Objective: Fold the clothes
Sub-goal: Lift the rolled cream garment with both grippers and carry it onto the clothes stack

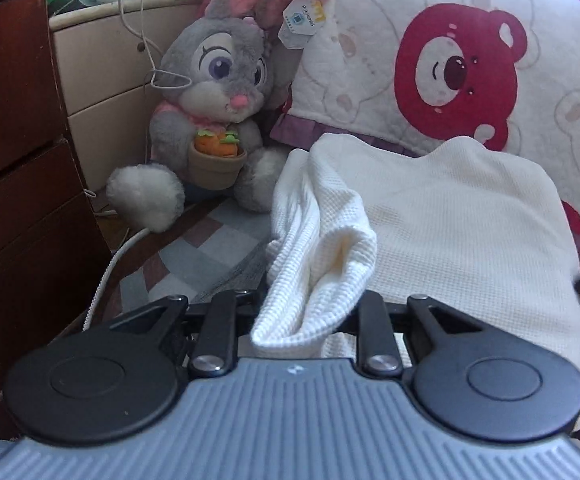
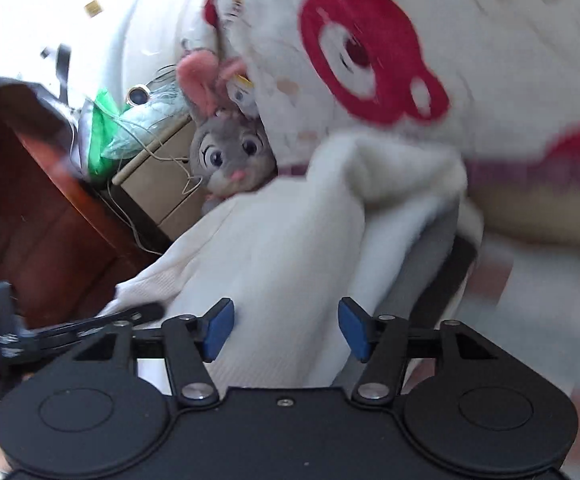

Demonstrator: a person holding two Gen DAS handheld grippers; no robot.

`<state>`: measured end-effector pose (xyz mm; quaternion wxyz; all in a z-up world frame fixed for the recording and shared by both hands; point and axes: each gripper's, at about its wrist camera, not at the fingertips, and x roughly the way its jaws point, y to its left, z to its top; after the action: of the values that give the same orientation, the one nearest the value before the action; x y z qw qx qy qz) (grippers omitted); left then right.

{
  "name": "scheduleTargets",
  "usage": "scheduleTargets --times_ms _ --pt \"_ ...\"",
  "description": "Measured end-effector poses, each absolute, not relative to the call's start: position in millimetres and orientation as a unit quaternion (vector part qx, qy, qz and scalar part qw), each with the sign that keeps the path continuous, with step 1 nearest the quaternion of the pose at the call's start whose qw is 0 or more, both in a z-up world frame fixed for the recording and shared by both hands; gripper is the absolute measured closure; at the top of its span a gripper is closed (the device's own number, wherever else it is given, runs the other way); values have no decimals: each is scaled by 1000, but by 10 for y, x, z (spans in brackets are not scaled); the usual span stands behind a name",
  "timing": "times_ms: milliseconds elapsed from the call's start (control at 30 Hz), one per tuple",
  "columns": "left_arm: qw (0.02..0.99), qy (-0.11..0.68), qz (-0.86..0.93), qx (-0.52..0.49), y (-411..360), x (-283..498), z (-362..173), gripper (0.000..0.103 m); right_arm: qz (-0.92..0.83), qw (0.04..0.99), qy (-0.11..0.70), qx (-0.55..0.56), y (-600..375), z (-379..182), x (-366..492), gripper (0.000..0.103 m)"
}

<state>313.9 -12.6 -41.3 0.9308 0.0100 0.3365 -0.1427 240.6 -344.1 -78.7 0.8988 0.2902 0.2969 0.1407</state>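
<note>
Bedding first: a bear-print quilt [image 1: 429, 40] rises behind the white knit garment [image 1: 449, 216] spread on the bed. Its bunched sleeve runs lengthwise into the left gripper [image 1: 303, 316] — pinched narrow there. Right gripper [image 2: 286, 328] gapes, cloth between its 2 pads untouched — the left sits nearer.

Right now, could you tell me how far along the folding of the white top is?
Partly done: the white top lies in a rough heap on the bed, one side turned over. In hand: the left gripper pinches a bunched edge; the right gripper is open over the cloth, gripping nothing. Left: flatten it and finish the folds.
</note>
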Motion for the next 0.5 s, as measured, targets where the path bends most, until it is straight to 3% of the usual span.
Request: scheduleTargets --times_ms 133,233,333,367,433,500 --pt "933 328 -145 14 -131 3115 -436 82 171 871 320 333 -3278 -968 2239 38" --pt "936 314 -155 23 -147 3112 -399 86 183 866 337 321 -3144 -1042 2308 31" --pt "935 314 -162 40 -181 3129 -270 86 170 862 346 329 -3106 -1105 2384 32" --pt "935 312 -166 35 -167 3134 -218 86 167 865 341 329 -3086 -1076 2361 49" --pt "936 305 -178 10 -86 3182 -98 86 167 880 329 299 -3013 -937 2297 65" --pt "932 313 -177 -48 83 3303 -88 85 184 874 319 318 -3010 -832 2253 67"
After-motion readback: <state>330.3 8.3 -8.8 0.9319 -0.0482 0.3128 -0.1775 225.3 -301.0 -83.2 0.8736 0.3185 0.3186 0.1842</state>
